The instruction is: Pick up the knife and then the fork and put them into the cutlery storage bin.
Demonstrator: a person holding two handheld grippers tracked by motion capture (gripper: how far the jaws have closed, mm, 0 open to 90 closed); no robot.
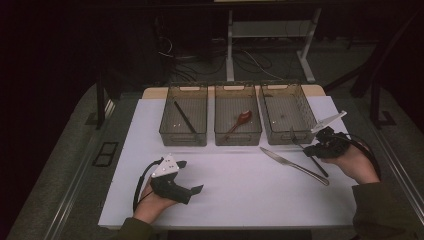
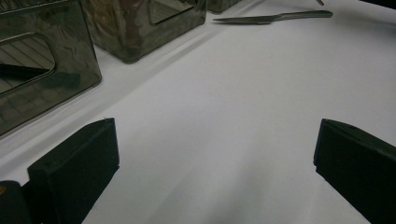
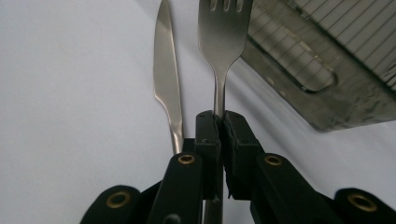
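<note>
- The left gripper (image 1: pixel 192 176) rests on the white table (image 1: pixel 235 190) in front of the left bin (image 1: pixel 183 115), well short of it. Its jaws stand wide apart; the left gripper view shows bare table between them.
- The left bin holds a dark stick-like utensil (image 1: pixel 185 117); the high view shows it whole, the left gripper view shows it as a dark bar through the bin wall (image 2: pixel 28 72).
- The middle bin (image 1: pixel 238 114), just right of the left bin, holds a reddish-brown spoon (image 1: pixel 240 121), seen from the high view.
- A table knife (image 1: pixel 292 164) lies on the table in front of the right bin (image 1: pixel 286 112), blade end toward the middle bin. The right gripper view shows its blade (image 3: pixel 167 74) just beside the fork.
- The right gripper (image 3: pixel 218 126) is clamped on the neck of a metal fork (image 3: pixel 223 32), whose tines point away from the jaws, toward the near wall of the right bin (image 3: pixel 303 79). From the high view, this gripper (image 1: pixel 315 149) sits at the right bin's near right corner, and the fork is hard to make out.
</note>
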